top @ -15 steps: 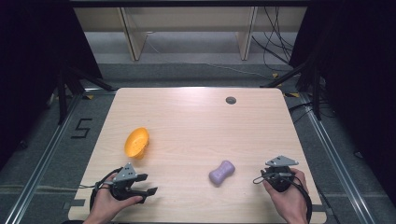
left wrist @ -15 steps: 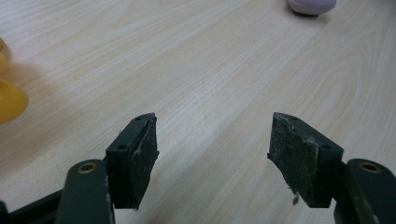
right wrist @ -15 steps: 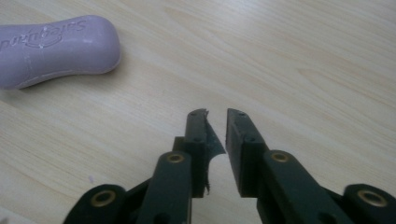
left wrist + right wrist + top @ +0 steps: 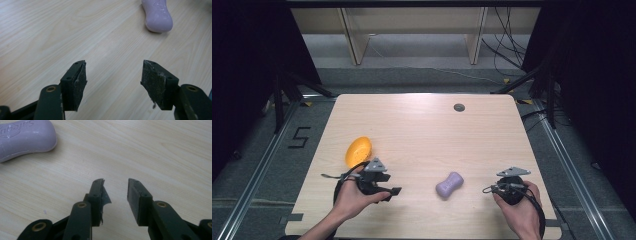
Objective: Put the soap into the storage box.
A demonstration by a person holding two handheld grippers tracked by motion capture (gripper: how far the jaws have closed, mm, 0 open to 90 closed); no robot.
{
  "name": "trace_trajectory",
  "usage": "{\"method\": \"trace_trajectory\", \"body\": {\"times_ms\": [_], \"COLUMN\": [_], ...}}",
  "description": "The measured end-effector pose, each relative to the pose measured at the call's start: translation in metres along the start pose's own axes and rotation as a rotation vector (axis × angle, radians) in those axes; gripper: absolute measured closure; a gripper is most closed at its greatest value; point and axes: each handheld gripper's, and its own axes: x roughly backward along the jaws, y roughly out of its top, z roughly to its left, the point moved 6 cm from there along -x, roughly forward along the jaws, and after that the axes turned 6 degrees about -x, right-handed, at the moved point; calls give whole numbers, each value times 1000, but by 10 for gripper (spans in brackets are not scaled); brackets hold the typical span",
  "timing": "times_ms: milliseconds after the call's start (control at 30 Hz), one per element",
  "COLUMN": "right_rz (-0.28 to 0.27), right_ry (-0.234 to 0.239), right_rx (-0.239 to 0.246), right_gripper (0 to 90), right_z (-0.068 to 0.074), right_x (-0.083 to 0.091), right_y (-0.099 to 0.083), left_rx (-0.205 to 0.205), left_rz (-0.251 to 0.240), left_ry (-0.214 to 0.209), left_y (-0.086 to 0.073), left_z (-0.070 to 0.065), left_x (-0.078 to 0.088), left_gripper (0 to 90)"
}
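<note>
While the lilac soap bar [image 4: 449, 185] lies flat on the worktop [image 4: 422, 130] between our two hands, we judge the step in hand to be an approach to it. To do it well, we should pick one gripper, line its jaws across the bar's narrow waist, and come down low enough that the pads meet its sides and not its rounded top, since a smooth soap could squirt out of a shallow pinch. The orange bowl [image 4: 358, 151] sits well to the left of the soap, just beyond the left gripper [image 4: 393, 192], and looks like the likely place for the bar.

Our left gripper stands with its jaws apart, nothing between them, bare wood beneath; in the left gripper view the soap [image 4: 157, 15] lies ahead and off to one side. Our right gripper [image 4: 488, 189], right of the soap and apart from it, has a narrower gap, also empty, touching nothing; the soap [image 4: 25, 138] shows ahead of it.
</note>
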Motion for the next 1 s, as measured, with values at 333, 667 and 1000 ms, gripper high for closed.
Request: {"method": "trace_trajectory", "body": {"times_ms": [333, 667, 1000], "right_rz": [27, 23, 26], "right_ry": [18, 21, 18], "right_rx": [-6, -13, -13], "right_gripper": [634, 619, 608], "right_z": [-1, -2, -2], "right_x": [-3, -3, -3], "right_y": [-2, -4, -4], "left_rx": [-86, -38, -80], "left_rz": [147, 216, 352], "left_ry": [-70, -82, -105], "left_y": [59, 93, 104], "left_z": [-28, -52, -69], "left_x": [-43, -88, -110], "left_gripper": [348, 362, 375]}}
